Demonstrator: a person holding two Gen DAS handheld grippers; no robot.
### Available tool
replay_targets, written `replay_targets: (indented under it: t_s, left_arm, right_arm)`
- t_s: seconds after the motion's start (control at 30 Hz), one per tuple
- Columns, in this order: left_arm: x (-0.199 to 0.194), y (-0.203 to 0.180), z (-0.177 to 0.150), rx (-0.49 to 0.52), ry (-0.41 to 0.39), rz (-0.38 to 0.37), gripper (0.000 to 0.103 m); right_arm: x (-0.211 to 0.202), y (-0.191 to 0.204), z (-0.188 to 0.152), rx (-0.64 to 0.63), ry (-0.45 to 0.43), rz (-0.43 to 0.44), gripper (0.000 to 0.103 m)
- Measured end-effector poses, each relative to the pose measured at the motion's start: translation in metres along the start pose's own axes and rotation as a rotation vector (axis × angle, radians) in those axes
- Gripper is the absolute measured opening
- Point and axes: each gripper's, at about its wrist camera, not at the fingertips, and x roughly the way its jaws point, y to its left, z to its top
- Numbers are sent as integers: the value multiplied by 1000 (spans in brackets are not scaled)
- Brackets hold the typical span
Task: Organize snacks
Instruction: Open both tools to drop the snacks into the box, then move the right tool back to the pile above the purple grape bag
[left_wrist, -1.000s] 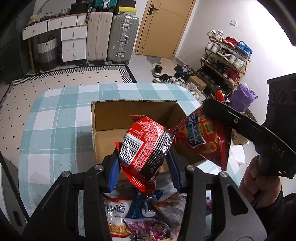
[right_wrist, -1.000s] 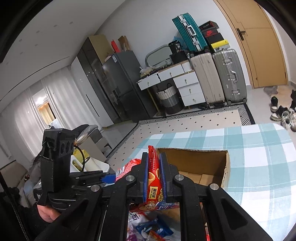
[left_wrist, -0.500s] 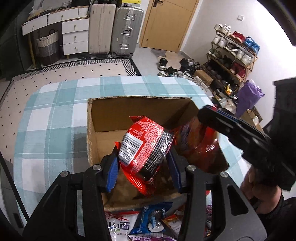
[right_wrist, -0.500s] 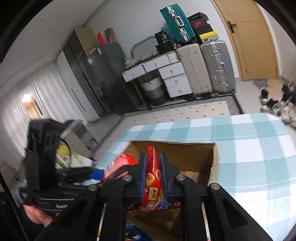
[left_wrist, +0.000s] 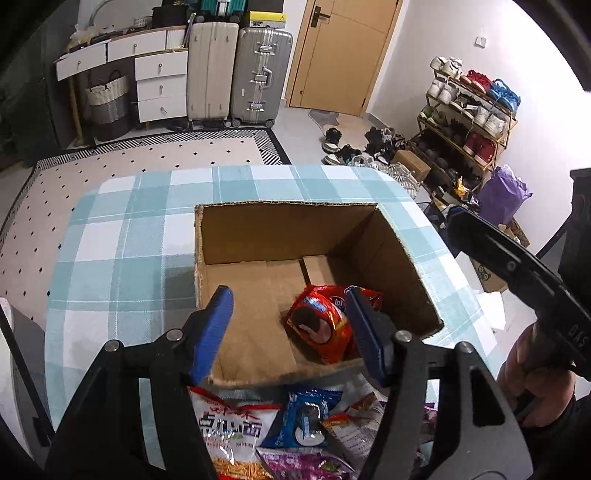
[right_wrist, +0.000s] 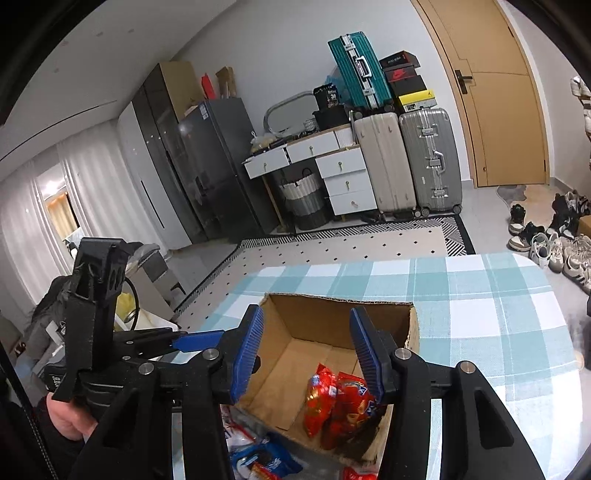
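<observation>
An open cardboard box (left_wrist: 288, 229) (right_wrist: 336, 317) stands on the checked tablecloth. Two red snack bags (left_wrist: 321, 325) (right_wrist: 334, 402) lie inside it at its near right corner. My left gripper (left_wrist: 290, 325) is open and empty above the box's near edge. My right gripper (right_wrist: 306, 350) is open and empty above the box; it shows at the right in the left wrist view (left_wrist: 517, 273). Several loose snack packets lie in front of the box, among them a blue one (left_wrist: 306, 417) (right_wrist: 266, 458) and a white one (left_wrist: 229, 424).
The table (left_wrist: 122, 236) (right_wrist: 480, 295) has a teal and white checked cloth. Beyond it are a patterned rug (left_wrist: 110, 158), suitcases (left_wrist: 236, 70), drawers, a door and a shoe rack (left_wrist: 465, 118). A fridge (right_wrist: 207, 166) stands at the left.
Both grippers opened and dropped their red snack bags into the box. Both now hang open over the box.
</observation>
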Motion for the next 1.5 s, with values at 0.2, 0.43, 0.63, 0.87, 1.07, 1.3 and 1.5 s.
replay_targets:
  t_s: [0.2, 0.43, 0.63, 0.87, 1.07, 1.3, 1.5]
  left_arm:
    - [-31, -5, -10, 2, -29, 10, 61]
    - [-65, -13, -27, 14, -69, 43, 63]
    - [-95, -19, -52, 11, -102, 62, 66]
    - [-117, -23, -83, -8, -111, 80, 72]
    - [-130, -33, -111, -4, -112, 77, 77]
    - [-135, -45, -138, -6, -98, 57, 79]
    - [-141, -50, -160, -9, -96, 52, 81]
  right_arm:
    - [-28, 11, 1, -1, -24, -1, 50]
    - [-64, 25, -7, -7, -49, -11, 55]
    - [-95, 33, -21, -13, -62, -18, 65]
    - [-123, 43, -41, -23, -60, -26, 67]
    - [-144, 51, -63, -36, -60, -28, 73]
    - [-165, 59, -86, -57, -55, -36, 79]
    - [-175, 62, -109, -53, -40, -40, 79]
